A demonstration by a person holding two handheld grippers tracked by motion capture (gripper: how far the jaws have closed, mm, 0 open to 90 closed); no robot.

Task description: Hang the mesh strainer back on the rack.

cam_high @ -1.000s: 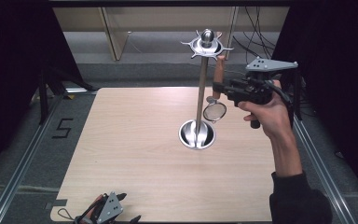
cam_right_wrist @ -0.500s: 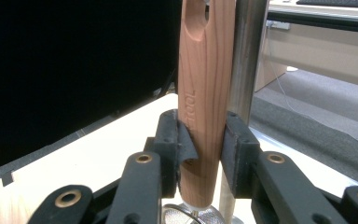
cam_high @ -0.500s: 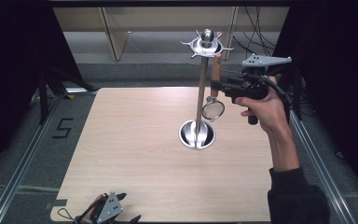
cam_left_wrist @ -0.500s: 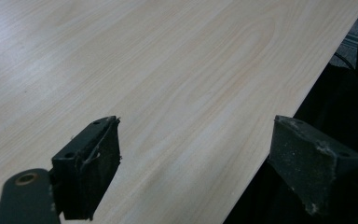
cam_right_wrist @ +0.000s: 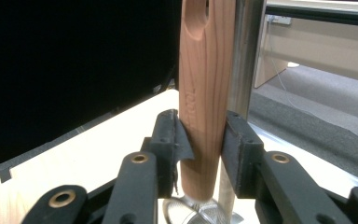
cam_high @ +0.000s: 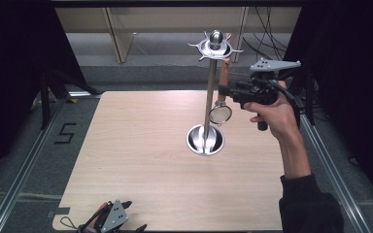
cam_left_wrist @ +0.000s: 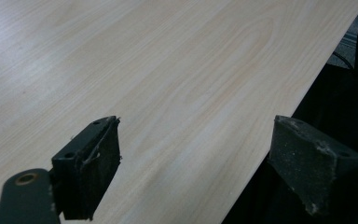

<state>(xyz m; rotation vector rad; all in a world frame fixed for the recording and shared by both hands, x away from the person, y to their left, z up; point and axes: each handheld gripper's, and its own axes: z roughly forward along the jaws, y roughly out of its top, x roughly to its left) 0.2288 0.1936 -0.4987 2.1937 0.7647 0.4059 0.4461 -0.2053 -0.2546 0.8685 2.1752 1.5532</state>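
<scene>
Wood tabletop [cam_high: 141,160], pale, mostly bare. Working left to right across the high view.

At 7 o'clock, near the front edge: left gripper [cam_high: 126,219] low at the table edge, idle. Its own view has the jaws spread wide with nothing between them, just wood grain and the table's far edge.

Centre, slightly toward 1 o'clock: metal stand [cam_high: 208,97], a round dished base on the table, an upright pole, and at the top a ring of hooks [cam_high: 215,47] with a ball cap.

Just right of the pole: small strainer [cam_high: 220,104], hanging upright, wooden handle up, mesh bowl down, well above the table. The handle [cam_right_wrist: 205,102] is clamped between the right gripper's jaws in its own view, pads pressed to both sides, and the handle's hanging hole sits just above, close against the pole.

At 2 o'clock: right gripper [cam_high: 225,90], held level by the person's hand [cam_high: 272,114], forearm coming in from 5 o'clock.

Change over the past second: gripper and strainer have risen a little and shifted closer to the pole; the handle tip now sits just under the hook ring, where before it was lower. The left gripper has not moved.

Judgement: the strainer is being brought up to hang on a hook. The hole is not yet over a hook. The next move likely needs a small lift and a nudge onto the nearest prong, then release. Risk: handle knocking the pole.
</scene>
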